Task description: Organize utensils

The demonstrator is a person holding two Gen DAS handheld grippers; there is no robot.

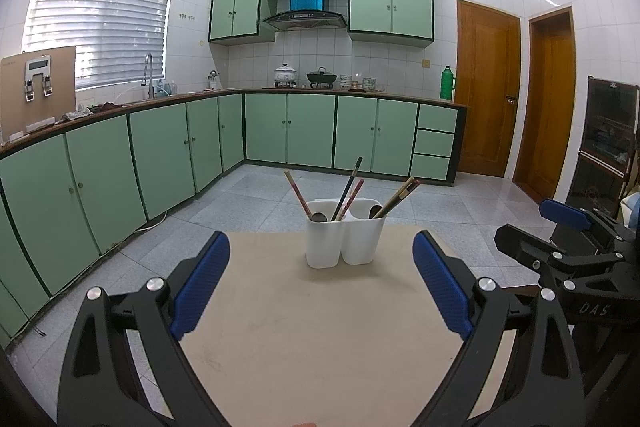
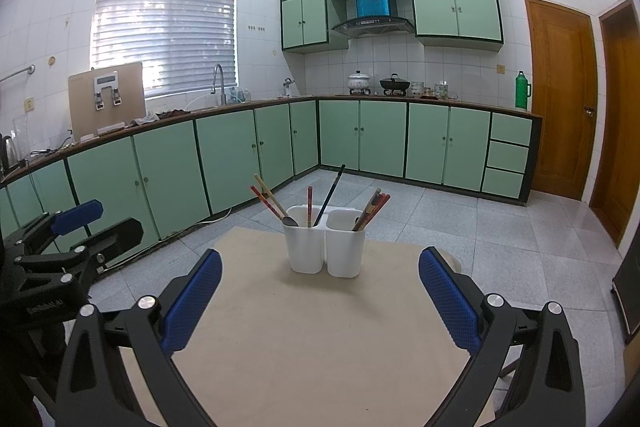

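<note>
We've got a pretty retro kitchen here: mint-green base cabinets [image 2: 168, 179] wrapping around the corner, matching wall cabinets [image 2: 456, 5] up top. Between those we see a range hood [image 2: 372, 23] with a shiny blue box [image 2: 373, 2] above it. On the counter we spot a white lidded pot [image 2: 361, 81], a dark wok [image 2: 395, 83], a green thermos [image 2: 522, 91] at the far right end, and a tall faucet [image 2: 218, 83] under the window blinds [image 2: 164, 23]. Two wooden doors [image 2: 560, 95] sit on the right. Floor is grey speckled tile [image 2: 500, 247].
</note>
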